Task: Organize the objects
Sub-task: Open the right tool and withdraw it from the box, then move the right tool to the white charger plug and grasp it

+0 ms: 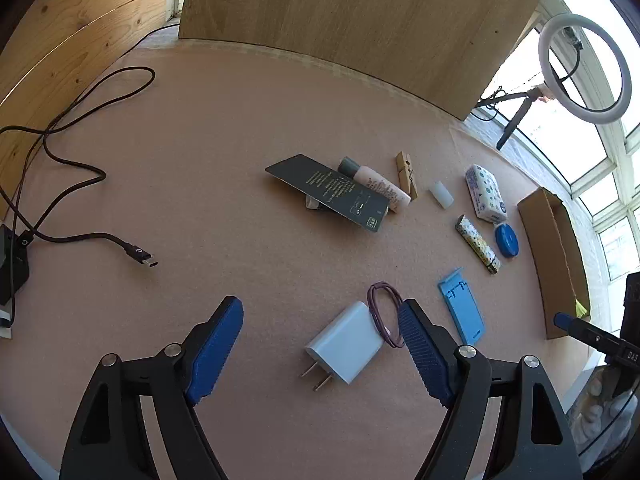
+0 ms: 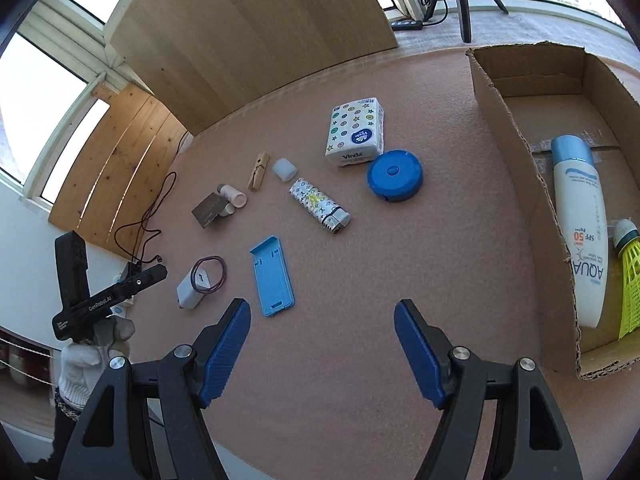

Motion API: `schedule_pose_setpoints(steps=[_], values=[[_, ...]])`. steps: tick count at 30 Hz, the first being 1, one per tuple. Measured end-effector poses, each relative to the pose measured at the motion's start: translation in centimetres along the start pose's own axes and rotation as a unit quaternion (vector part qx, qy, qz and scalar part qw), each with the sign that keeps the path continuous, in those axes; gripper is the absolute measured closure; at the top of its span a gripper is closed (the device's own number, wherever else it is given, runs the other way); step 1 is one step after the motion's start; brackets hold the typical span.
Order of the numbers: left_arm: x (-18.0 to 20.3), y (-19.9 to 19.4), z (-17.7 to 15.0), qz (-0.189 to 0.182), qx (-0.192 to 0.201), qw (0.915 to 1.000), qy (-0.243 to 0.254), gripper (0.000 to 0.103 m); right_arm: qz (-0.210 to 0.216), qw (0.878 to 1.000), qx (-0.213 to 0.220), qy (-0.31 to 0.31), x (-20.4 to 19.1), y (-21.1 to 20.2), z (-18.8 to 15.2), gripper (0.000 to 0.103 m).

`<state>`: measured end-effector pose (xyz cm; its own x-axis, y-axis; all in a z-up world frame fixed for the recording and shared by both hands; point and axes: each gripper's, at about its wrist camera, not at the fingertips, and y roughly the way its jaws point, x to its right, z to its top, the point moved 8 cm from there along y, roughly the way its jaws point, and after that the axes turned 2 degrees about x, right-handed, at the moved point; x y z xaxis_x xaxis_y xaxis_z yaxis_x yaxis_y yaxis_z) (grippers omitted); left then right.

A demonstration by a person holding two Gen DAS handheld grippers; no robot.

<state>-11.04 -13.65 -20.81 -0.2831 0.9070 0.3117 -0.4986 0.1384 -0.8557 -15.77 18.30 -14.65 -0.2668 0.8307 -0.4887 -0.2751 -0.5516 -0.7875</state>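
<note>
Both pairs of jaws stand apart, gripping nothing. The left gripper (image 1: 320, 354) hangs over the white charger (image 1: 347, 344), a purple hair tie (image 1: 386, 314) draped across it (easily snagged or flicked off in a pinch). The right gripper (image 2: 322, 354) hovers over bare mat beside the blue phone stand (image 2: 273, 278). The cardboard box (image 2: 516, 184) sits at the table's right edge, well apart; a shallow grip could drop the charger on the way.

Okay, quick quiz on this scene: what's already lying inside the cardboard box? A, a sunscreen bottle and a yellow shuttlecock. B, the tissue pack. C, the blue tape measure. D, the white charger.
A: the right wrist view shows the sunscreen bottle and the yellow shuttlecock lying in the cardboard box, while the other items sit out on the mat.
</note>
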Motion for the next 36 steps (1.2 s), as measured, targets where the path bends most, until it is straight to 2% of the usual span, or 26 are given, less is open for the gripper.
schedule_pose_setpoints(steps=[2,3,11,18,21,28,32,36], values=[[-0.7,0.8,0.4,0.015,-0.011,0.9998,0.005,0.034,-0.004,1.0,-0.001,-0.006,-0.6,0.2,-0.3,0.032],[-0.9,1.3,0.6,0.02,-0.017,0.9996,0.011,0.035,-0.006,1.0,0.0,-0.007,-0.8,0.2,-0.4,0.032],[0.3,4.4,0.9,0.034,-0.062,0.9947,0.075,0.037,-0.012,1.0,0.003,0.007,-0.9,0.2,-0.9,0.032],[1.6,4.9,-0.3,0.04,-0.074,0.9909,0.105,0.039,-0.01,1.0,-0.006,0.008,-1.1,0.6,-1.2,0.032],[1.3,4.3,-1.5,0.042,-0.074,0.9909,0.104,0.041,-0.005,1.0,-0.012,0.0,-1.7,1.0,-1.3,0.032],[2.0,2.5,-5.1,0.013,-0.063,0.9948,0.079,0.041,0.009,0.999,-0.035,-0.029,-3.7,2.5,-1.5,0.032],[3.4,2.0,-6.7,0.0,-0.057,0.9945,0.088,0.041,0.021,0.997,-0.053,-0.051,-5.3,3.6,-1.9,0.032],[3.0,0.3,-7.0,-0.002,-0.033,0.998,0.055,0.041,0.031,0.994,-0.069,-0.083,-7.0,4.7,-2.1,0.032]])
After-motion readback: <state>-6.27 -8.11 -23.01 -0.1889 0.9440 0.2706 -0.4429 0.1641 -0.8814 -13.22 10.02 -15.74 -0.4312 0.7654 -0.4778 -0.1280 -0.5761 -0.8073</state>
